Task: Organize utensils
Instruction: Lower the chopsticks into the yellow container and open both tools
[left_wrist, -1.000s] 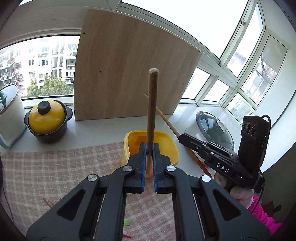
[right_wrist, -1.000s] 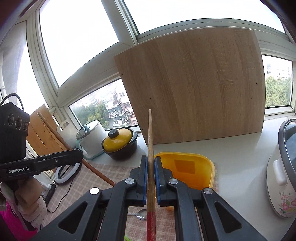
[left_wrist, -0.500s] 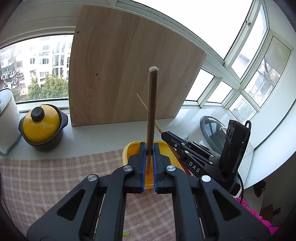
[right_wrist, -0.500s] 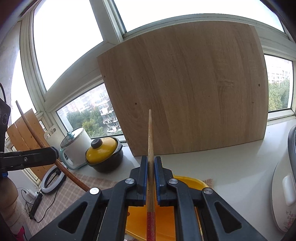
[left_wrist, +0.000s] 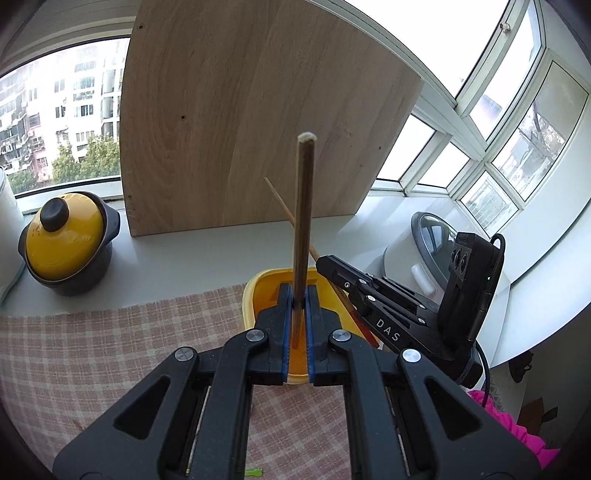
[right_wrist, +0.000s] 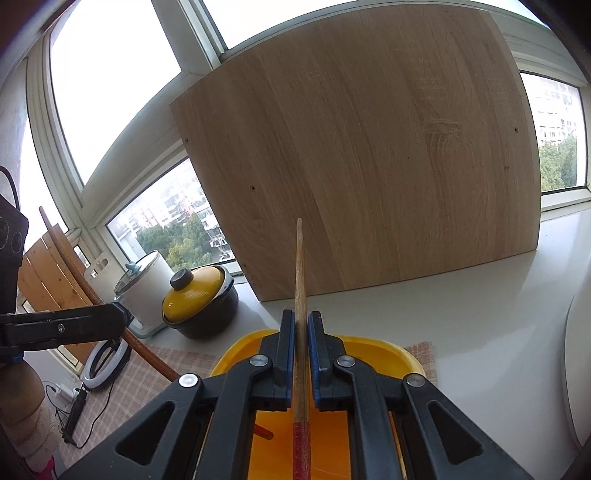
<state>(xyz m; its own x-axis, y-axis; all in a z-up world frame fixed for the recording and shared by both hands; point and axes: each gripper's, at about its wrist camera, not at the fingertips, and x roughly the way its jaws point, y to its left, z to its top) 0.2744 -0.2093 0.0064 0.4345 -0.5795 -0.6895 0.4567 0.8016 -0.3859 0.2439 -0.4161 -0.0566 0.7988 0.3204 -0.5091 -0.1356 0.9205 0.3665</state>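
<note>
My left gripper (left_wrist: 297, 295) is shut on a plain wooden chopstick (left_wrist: 303, 206) that stands upright between its blue pads, right above the near rim of a yellow tray (left_wrist: 249, 295). In the right wrist view my right gripper (right_wrist: 301, 321) is shut on a second chopstick (right_wrist: 300, 266) with a red lower end, held over the same yellow tray (right_wrist: 388, 350). Each gripper shows in the other's view: the right gripper (left_wrist: 321, 262) at the tray's right side, the left gripper (right_wrist: 122, 317) at the left edge with its chopstick slanting down into the tray.
A large wooden board (left_wrist: 251, 122) leans on the window behind the tray. A black pot with a yellow lid (left_wrist: 62, 236) stands at the left, a rice cooker (left_wrist: 424, 243) at the right. A checked cloth (left_wrist: 110, 350) covers the near counter. A ring light (right_wrist: 103, 358) lies lower left.
Both grippers have moved forward and down with their chopsticks. The yellow tray has come closer and now lies under the fingers; the board looms larger.
</note>
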